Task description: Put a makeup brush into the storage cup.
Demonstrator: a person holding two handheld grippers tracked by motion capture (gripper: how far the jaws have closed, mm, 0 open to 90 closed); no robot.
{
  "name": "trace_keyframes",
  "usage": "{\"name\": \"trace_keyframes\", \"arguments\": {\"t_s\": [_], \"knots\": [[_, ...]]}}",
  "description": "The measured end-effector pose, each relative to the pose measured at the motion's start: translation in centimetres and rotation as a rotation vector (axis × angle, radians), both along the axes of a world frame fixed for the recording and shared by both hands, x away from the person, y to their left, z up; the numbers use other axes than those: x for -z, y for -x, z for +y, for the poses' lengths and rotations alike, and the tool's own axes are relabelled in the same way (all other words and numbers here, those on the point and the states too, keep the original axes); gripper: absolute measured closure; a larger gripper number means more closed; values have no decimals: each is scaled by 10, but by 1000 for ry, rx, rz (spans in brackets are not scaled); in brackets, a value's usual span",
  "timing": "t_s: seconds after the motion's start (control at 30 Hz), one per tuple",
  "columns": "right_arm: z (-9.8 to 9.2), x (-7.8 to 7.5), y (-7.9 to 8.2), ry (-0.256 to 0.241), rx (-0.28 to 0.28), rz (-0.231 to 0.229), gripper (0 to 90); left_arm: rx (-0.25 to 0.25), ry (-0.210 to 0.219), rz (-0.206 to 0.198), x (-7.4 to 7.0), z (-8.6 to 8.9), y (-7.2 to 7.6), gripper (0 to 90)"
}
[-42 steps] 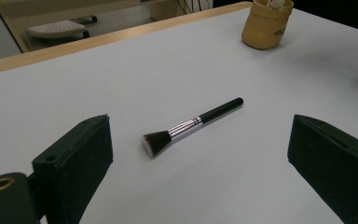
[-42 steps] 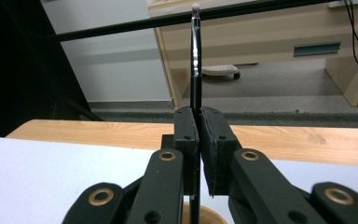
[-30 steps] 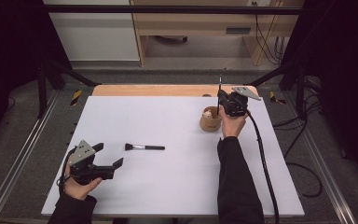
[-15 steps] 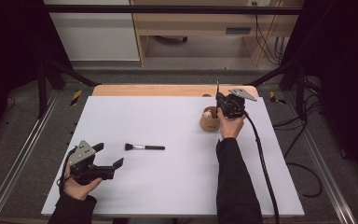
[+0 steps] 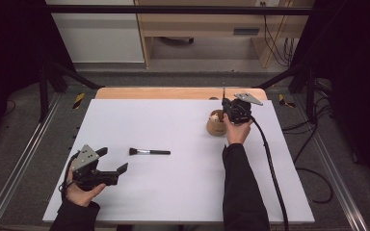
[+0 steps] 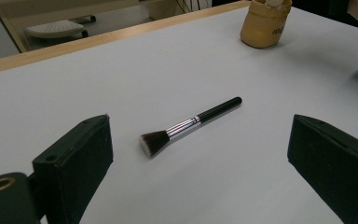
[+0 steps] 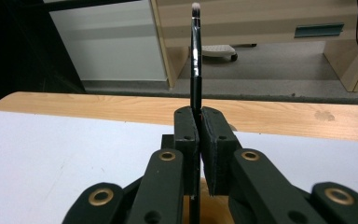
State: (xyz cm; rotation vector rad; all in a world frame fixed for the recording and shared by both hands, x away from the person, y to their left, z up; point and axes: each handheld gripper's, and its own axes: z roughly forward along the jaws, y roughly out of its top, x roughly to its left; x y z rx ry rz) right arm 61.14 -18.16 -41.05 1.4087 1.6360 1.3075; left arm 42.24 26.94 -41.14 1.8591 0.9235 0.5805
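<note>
Right gripper (image 7: 199,140) is clamping a thin brush (image 7: 196,56) upright between its jaws, a grip the right gripper view is making plain; from the high view it is hanging over the tan cup (image 5: 216,123) at the table's (image 5: 183,192) far right. Left gripper (image 5: 112,161), jaws wide apart, is resting near left, facing a flat-lying makeup brush (image 6: 186,126) just beyond it.

Left gripper (image 5: 112,165) low at the near left of the table, held in the left hand (image 5: 79,190), jaws spread wide and pointing right. Right gripper (image 5: 225,102) raised at the far right, gripped by the right hand (image 5: 236,131), forearm stretched forward in a dark sleeve. Jaws pressed together, pointing away from the person, clamping a thin upright stick.
</note>
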Motion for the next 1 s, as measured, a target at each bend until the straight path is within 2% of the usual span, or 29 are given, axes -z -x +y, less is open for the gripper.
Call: {"name": "trace_keyframes", "arguments": {"t_s": [0.67,1.0], "knots": [[3,6,1,41,-6,54,855,3,0,-2,-1,-1,1,59],[5,5,4,67,-12,107,851,3,2,-3,-1,-1,1,59]]}}
